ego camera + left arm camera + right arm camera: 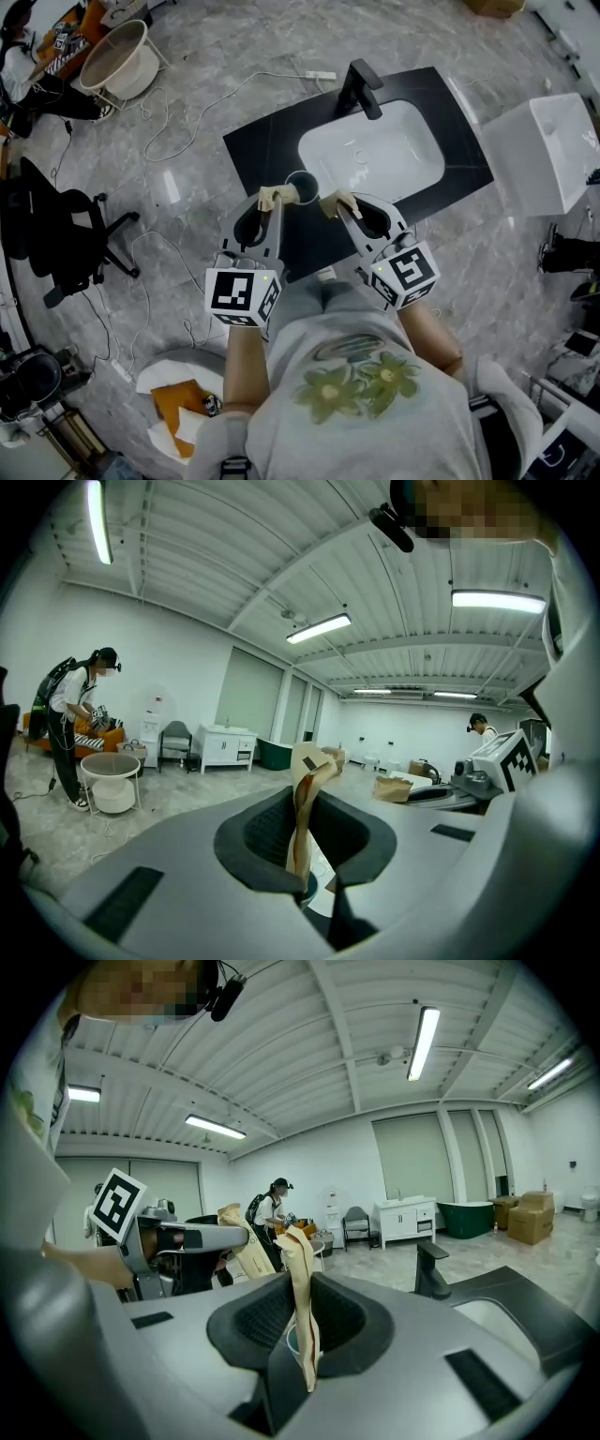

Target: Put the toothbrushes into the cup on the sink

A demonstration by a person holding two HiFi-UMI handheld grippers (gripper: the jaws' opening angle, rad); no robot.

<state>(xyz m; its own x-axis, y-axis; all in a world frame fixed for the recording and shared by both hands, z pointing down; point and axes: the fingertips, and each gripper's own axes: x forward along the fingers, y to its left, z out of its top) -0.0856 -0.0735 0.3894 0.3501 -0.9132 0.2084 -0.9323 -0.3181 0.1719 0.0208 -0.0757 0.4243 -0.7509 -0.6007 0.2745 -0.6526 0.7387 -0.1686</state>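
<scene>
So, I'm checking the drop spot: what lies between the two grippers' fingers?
Between the left gripper and right gripper stands only the cup, on the black counter by the basin; the head view shows it.

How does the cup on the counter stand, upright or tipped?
Upright: the cup shows its round open mouth to the head view.

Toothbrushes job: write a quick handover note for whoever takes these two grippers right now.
Left gripper: shut on a paper-wrapped toothbrush, at the cup's left side.
Right gripper: shut on a second toothbrush, also wrapped, just right of the cup.
Cup: upright on the black counter, by the white basin.
Done: both brushes in hand.
Left: lower each into the cup and release.
</scene>
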